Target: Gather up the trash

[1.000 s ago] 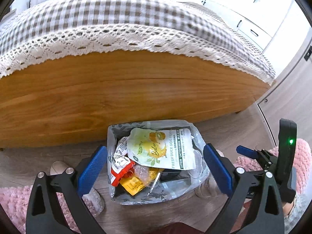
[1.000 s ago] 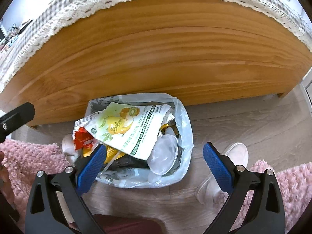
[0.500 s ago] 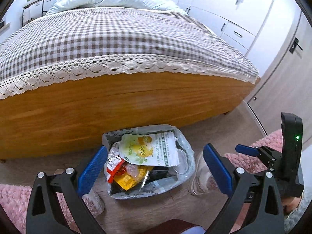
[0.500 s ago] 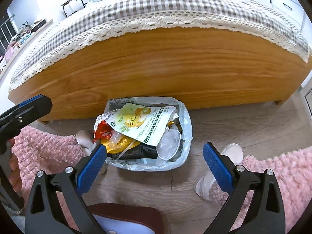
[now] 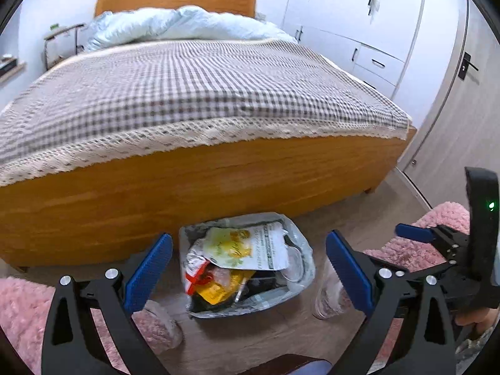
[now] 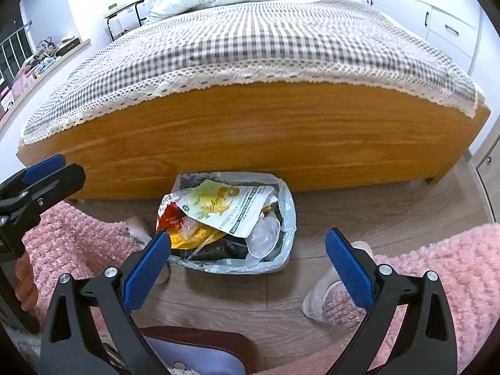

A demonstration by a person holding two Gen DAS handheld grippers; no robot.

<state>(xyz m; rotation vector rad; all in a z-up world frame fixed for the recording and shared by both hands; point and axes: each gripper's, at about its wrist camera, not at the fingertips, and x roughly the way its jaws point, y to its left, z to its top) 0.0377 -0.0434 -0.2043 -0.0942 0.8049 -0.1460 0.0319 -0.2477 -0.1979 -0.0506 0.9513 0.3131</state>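
A small trash bin lined with a clear plastic bag (image 5: 304, 259) (image 6: 289, 215) stands on the wood floor against the foot of the bed. It is full of wrappers: a white and yellow pouch (image 5: 247, 247) (image 6: 225, 206) lies on top, with red and yellow packets and a clear plastic lid beside it. My left gripper (image 5: 248, 270) is open and empty, held above and in front of the bin. My right gripper (image 6: 248, 267) is open and empty too, also above and in front of the bin. Each gripper shows at the edge of the other's view.
A wooden bed (image 5: 193, 193) with a checked, lace-edged cover fills the back. Pink fluffy rugs (image 6: 443, 268) lie left and right on the floor, with slippered feet (image 6: 325, 293) beside the bin. White wardrobes (image 5: 368, 22) line the right wall.
Both grippers have risen and drawn back from the bin, so it looks smaller and the whole bed top has come into view. Both stay open and empty.
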